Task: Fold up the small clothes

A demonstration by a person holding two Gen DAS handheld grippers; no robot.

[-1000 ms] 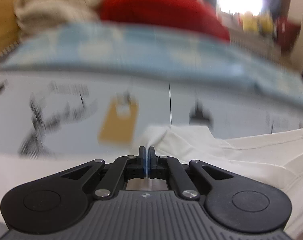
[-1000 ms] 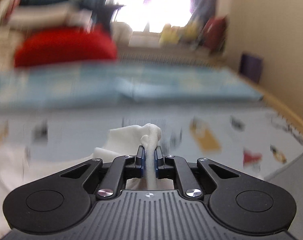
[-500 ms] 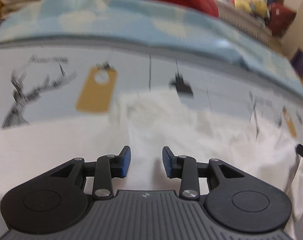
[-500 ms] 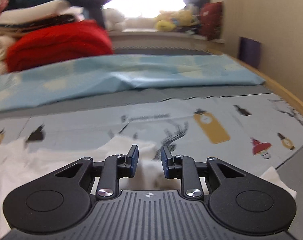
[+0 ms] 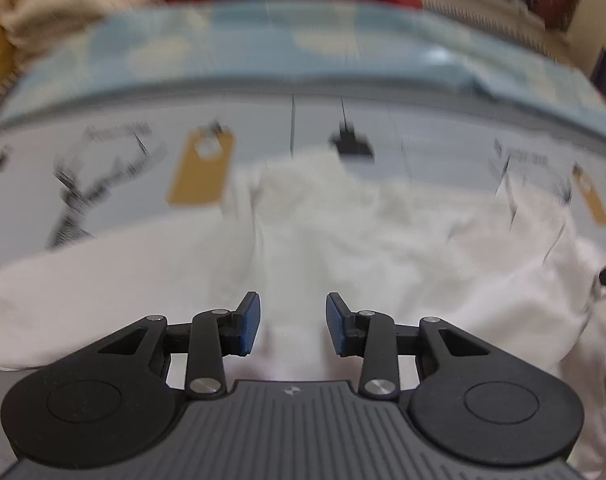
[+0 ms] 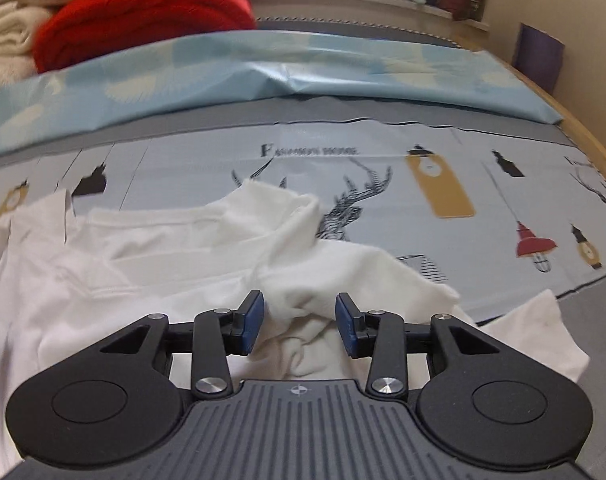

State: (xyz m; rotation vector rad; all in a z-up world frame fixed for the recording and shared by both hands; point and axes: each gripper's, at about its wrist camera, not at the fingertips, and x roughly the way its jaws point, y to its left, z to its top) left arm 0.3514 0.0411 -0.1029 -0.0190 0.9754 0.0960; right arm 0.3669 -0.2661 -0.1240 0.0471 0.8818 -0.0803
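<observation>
White cotton garment let go by both tools, lying rumpled on the printed pale-blue sheet.

Left wrist view: the white cotton garment (image 5: 343, 240) spreads below the yellow tag print (image 5: 201, 172) on the printed pale-blue sheet (image 5: 103, 184). The left tool (image 5: 293, 326), which pinched a fold a second ago, now stands wide with nothing between its blue pads; the picture is blurred, so creases are hard to read. Right wrist view: the right tool (image 6: 299, 326) has likewise opened from its earlier pinch and hovers just over a bunched ridge of cloth (image 6: 303, 304), with the garment's raised edge beside the deer print (image 6: 343, 208). Judging by this, one fold has been laid down and released; a fresh grip comes next.
</observation>
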